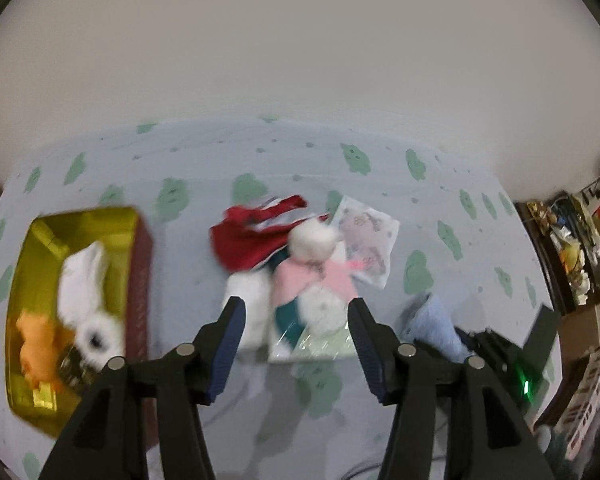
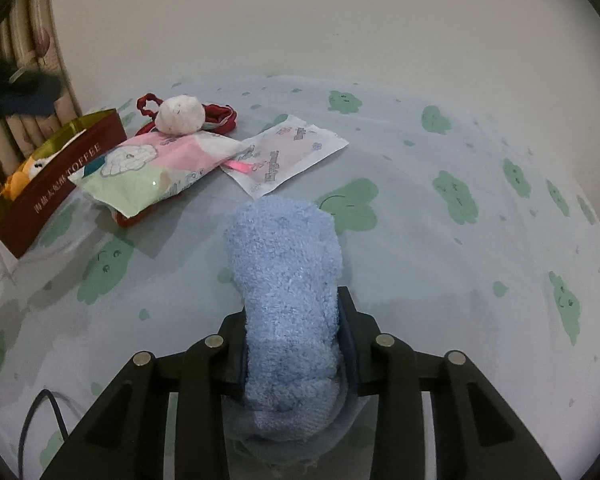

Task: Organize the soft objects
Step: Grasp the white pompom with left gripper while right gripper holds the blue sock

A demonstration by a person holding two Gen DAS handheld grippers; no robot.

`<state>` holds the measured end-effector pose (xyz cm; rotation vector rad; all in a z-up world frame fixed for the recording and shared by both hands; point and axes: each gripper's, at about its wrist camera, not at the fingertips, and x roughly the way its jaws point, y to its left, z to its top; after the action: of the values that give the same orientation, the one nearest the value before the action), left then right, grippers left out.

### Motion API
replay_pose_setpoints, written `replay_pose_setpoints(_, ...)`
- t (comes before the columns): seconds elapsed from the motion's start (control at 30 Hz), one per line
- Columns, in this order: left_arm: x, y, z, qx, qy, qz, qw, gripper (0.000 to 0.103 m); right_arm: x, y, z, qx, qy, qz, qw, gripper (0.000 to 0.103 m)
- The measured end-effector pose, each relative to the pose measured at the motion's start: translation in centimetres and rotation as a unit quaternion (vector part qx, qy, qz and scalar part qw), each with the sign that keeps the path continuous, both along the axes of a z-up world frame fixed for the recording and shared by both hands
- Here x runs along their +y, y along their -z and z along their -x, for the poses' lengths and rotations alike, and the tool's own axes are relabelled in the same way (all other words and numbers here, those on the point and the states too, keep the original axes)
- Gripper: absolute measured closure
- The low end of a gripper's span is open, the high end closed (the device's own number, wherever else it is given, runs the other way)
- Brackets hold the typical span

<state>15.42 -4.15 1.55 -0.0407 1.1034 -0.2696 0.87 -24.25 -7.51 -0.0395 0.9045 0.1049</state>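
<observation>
We see our right gripper (image 2: 292, 344) clamped on a fluffy blue sock (image 2: 286, 280), which stands up between the jaws above the tablecloth (image 2: 440, 248). Our left gripper (image 1: 296, 332) hangs with its fingers spread wide, nothing between them, over the pile of soft things. In that pile a tissue pack (image 2: 156, 172) lies across a red pouch (image 1: 252, 240), with a white pompom (image 2: 179, 115) on top; a flat paper packet (image 2: 288, 152) sits just beside it. The red box (image 2: 56, 184) with a gold interior stands to the left and holds a white plush (image 1: 86, 280) and an orange plush (image 1: 38, 340). Left view is blurred.
</observation>
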Motion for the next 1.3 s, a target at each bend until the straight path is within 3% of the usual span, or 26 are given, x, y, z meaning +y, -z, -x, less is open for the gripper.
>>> replay_pose_setpoints(0.17, -3.2, 1.3, -3.6, 0.021, 0.007, -0.025, 0.9994, 0.049, -0.5, 0.1, 0.0, 0.002, -0.002, -0.018, 1.000, 0.067)
replay_pose_setpoints(0.37, -4.5, 3.0, -6.3, 0.055, -0.022, -0.008, 0.9982, 0.049, -0.3, 0.0, 0.1, 0.002, -0.004, -0.013, 1.000, 0.066)
replay_pose_setpoints(0.57, -5.9, 4.5, -7.6, 0.063, -0.042, -0.040, 0.9963, 0.049, -0.7, 0.0, 0.1, 0.003, -0.005, -0.028, 1.000, 0.064)
replay_pose_setpoints(0.93, -5.5, 6.7, -8.9, 0.080, -0.077, -0.049, 0.9926, 0.049, -0.6, 0.0, 0.0, 0.004, -0.009, -0.035, 0.999, 0.062)
replay_pose_setpoints(0.97, -5.5, 6.7, -8.9, 0.079, -0.077, -0.048, 0.9927, 0.051, -0.6, 0.0, 0.0, 0.004, -0.009, -0.034, 0.999, 0.062)
replay_pose_setpoints(1.0, -5.4, 6.7, -8.8, 0.074, -0.080, -0.051, 0.9928, 0.066, -0.6, 0.0, 0.0, 0.004, -0.009, -0.033, 0.999, 0.061)
replay_pose_setpoints(1.03, -5.3, 6.7, -8.8, 0.073, -0.080, -0.054, 0.9927, 0.071, -0.5, 0.0, 0.0, 0.004, -0.009, -0.033, 0.999, 0.061)
replay_pose_setpoints(1.3, -4.2, 5.0, -7.8, 0.062, -0.070, -0.032, 0.9951, 0.073, -0.4, 0.0, 0.1, 0.004, -0.009, -0.032, 0.999, 0.061)
